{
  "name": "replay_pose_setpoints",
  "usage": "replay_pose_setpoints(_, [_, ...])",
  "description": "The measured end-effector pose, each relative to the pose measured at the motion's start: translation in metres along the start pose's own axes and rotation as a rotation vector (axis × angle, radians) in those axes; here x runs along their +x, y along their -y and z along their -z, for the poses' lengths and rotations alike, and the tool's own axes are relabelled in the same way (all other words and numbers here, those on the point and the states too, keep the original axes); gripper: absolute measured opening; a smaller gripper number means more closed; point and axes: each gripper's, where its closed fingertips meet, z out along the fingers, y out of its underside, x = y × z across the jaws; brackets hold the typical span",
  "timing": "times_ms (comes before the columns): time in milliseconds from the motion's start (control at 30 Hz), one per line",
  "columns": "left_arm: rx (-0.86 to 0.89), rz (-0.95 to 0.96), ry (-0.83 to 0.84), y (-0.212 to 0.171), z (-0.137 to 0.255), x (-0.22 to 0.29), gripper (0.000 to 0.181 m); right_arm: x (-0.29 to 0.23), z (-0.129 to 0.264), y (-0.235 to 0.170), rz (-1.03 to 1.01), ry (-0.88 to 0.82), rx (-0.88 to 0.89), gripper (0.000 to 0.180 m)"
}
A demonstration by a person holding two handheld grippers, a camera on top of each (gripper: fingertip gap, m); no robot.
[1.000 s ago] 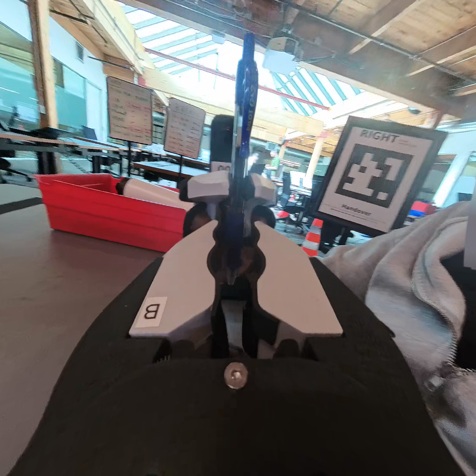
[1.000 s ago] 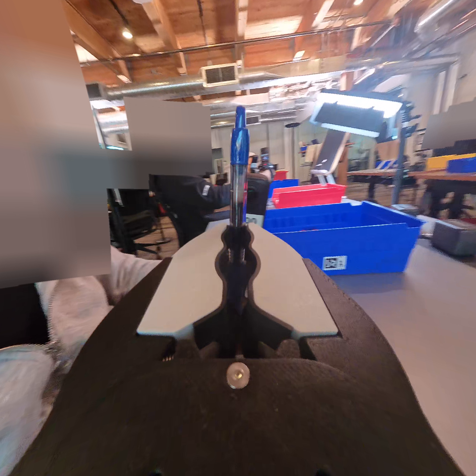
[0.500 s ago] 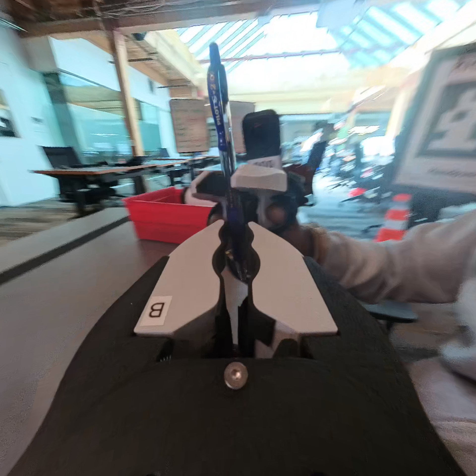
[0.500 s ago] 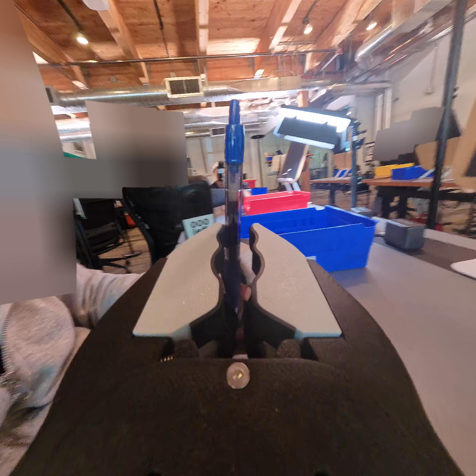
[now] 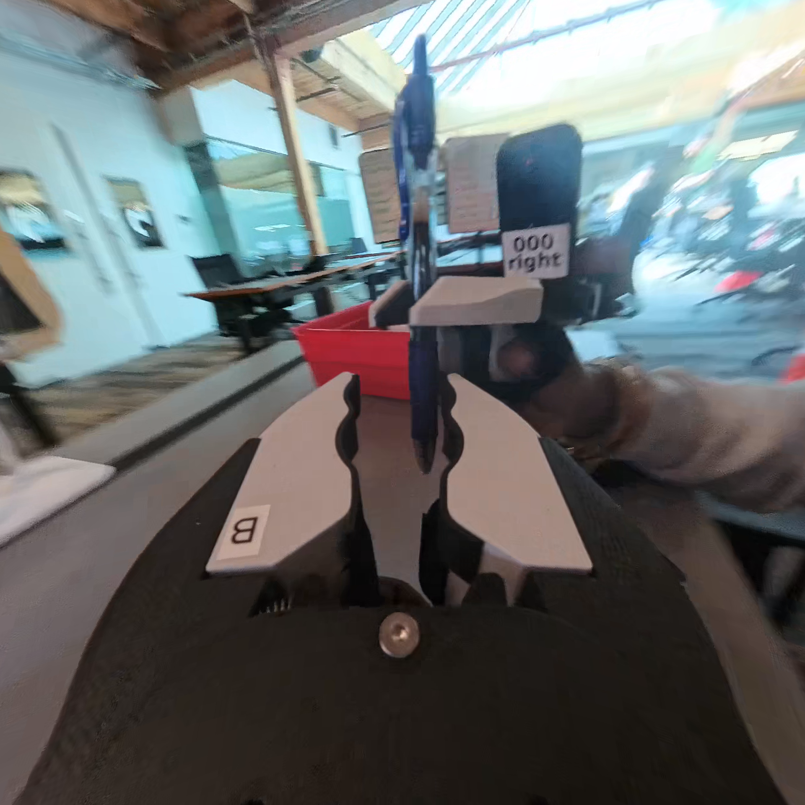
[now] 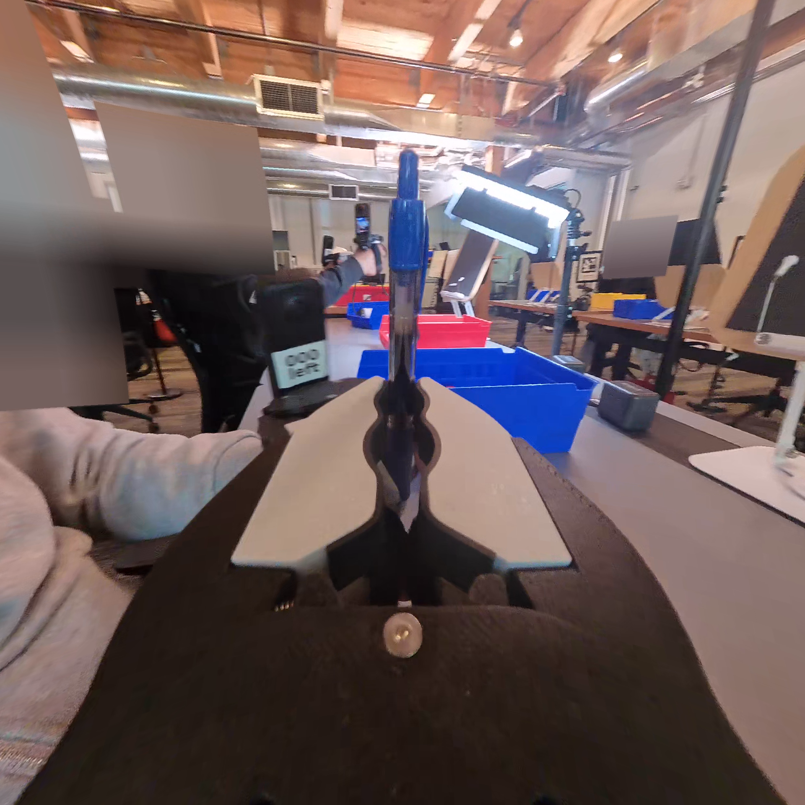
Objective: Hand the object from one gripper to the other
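one pen point(image 6: 406, 279), two claws point(image 5: 398, 440), three bins point(image 6: 522, 392)

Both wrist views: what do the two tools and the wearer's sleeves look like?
Each tool, left and right, has two pale grey wedge-shaped fingers with wavy black inner edges on a black textured body with a silver screw. The left tool's finger bears a white lettered sticker. The sleeves are light grey fleece.

We are looking at a large open workshop or lab hall. Exposed timber beams point(image 6: 370, 52) and silver ducting point(image 6: 174, 93) are running overhead above the right gripper point(image 6: 401, 383); rows of work tables point(image 6: 631, 322) carrying red, blue and yellow bins point(image 6: 501, 387) are stretching ahead of it, beside a studio light panel point(image 6: 509, 204). Ahead of the left gripper point(image 5: 398, 383), a skylight roof point(image 5: 544, 56) is glowing over more desks point(image 5: 279, 285).
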Motion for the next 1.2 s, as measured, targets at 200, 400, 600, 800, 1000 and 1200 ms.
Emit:
replay_pose_setpoints(200, [0.025,0.021,-0.064,0.004,0.002,0.008,0.012,0.004,-0.002,-0.003,0.029,-0.041,-0.002,0.011])
replay_pose_setpoints(400, [0.148,0.510,-0.527,0.026,0.014,0.043,0.012,-0.017,0.003,0.008,-0.112,0.169,0.041,0.022])
replay_pose_setpoints(600, [0.129,0.462,-0.397,0.019,0.008,0.030,0.022,-0.019,0.002,0.006,-0.023,0.148,0.014,0.011])
replay_pose_setpoints(800, [0.030,-0.012,0.017,0.004,0.002,-0.002,0.034,-0.002,-0.002,-0.001,0.040,-0.025,0.024,0.010])
replay_pose_setpoints(1000, [0.072,0.105,-0.115,0.011,0.005,0.010,0.012,-0.001,-0.002,-0.001,0.001,-0.009,0.032,0.011])
replay_pose_setpoints(1200, [0.128,0.527,-0.501,0.022,0.012,0.041,0.012,-0.016,0.003,0.008,-0.206,0.203,0.073,0.015])
